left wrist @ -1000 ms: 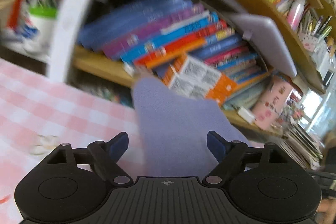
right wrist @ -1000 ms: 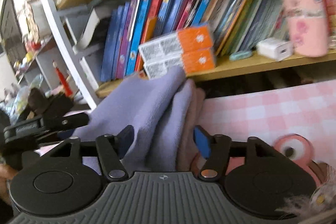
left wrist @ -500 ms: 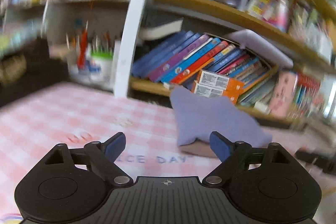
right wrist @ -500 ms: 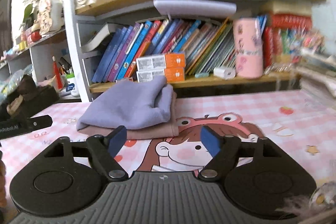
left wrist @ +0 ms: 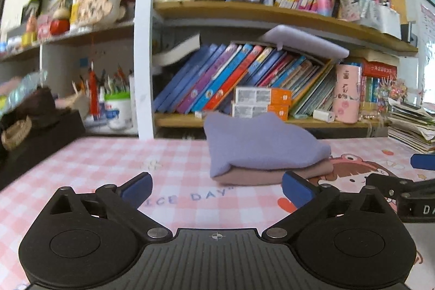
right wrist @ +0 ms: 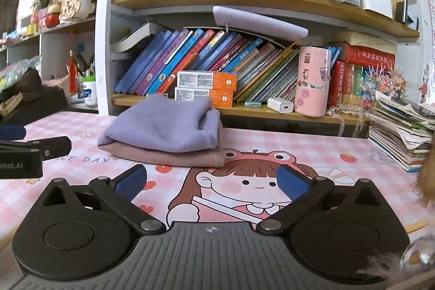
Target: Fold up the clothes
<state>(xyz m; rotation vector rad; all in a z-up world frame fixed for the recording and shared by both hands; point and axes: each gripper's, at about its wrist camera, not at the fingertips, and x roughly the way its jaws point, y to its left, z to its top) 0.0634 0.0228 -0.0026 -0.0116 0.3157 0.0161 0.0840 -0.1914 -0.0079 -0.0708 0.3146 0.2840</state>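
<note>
A folded lilac garment (left wrist: 261,146) (right wrist: 165,124) lies on top of a folded dusty-pink garment (left wrist: 272,175) (right wrist: 174,155), stacked at the back of the pink checked desk mat (left wrist: 108,162) (right wrist: 312,148), just in front of the bookshelf. My left gripper (left wrist: 216,188) is back from the stack, its jaws opening wide with nothing between them. My right gripper (right wrist: 210,181) likewise hangs short of the stack, jaws opening wide and empty. The right gripper's body (left wrist: 407,195) shows at the right edge of the left wrist view; the left gripper's body (right wrist: 24,151) shows at the left edge of the right wrist view.
A bookshelf (right wrist: 244,110) full of leaning books, two orange boxes (right wrist: 206,89) and a pink tin (right wrist: 312,83) stands right behind the stack. A pile of papers and booklets (right wrist: 402,135) sits at the mat's right. A pen cup (left wrist: 118,110) and dark box (left wrist: 40,127) stand left.
Both grippers let go of the lilac garment and drew back from the shelf; it now rests on the pink one. Both pairs of jaws spread wider, and the views levelled out.
</note>
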